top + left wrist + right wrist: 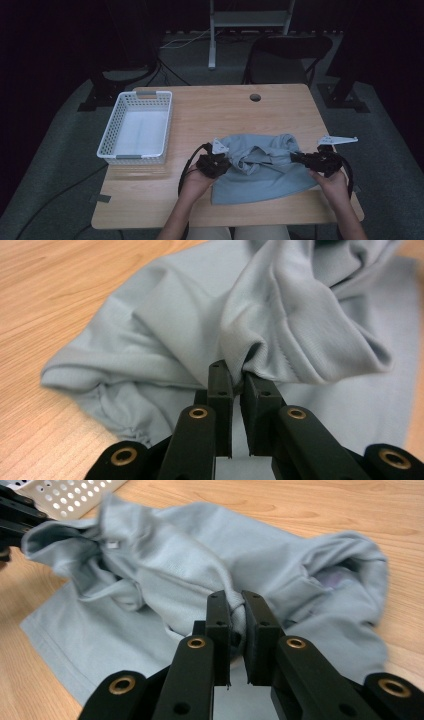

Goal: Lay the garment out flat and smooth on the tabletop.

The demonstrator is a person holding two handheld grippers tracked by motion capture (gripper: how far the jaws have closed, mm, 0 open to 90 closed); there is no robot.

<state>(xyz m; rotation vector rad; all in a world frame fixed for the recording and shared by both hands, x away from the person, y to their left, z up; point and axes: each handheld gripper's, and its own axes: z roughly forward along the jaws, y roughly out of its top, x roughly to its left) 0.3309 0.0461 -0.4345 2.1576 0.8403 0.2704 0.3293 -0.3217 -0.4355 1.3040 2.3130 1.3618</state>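
Grey-blue shirt (260,167) of soft, finely knitted cloth, bunched and creased along its upper part, smooth and flat along its lower hem, spread on the pale wood-grain surface (210,110) just to the right of the white basket (136,127). Left gripper (216,161) at the shirt's left edge, black jaws nearly together and pinching a stitched fold of cloth (239,374). Right gripper (300,158) at the shirt's right edge, jaws likewise nearly closed, clamped on a twisted wad of the same cloth (236,611). Both pinched edges raised off the surface, the cloth between them sagging in loose ridges. One hand (196,181) behind the left gripper, another hand (331,181) behind the right, forearms entering from the near edge of the surface below the shirt. Basket rectangular, plastic, walls pierced with rows of small holes, grey handles at its short ends. Round hole (255,97) in the surface beyond the shirt, toward the far edge. Dark folding chair (290,52) behind the surface, farther back than the shirt. Black cable (189,162) curling from the left gripper, between basket and shirt.
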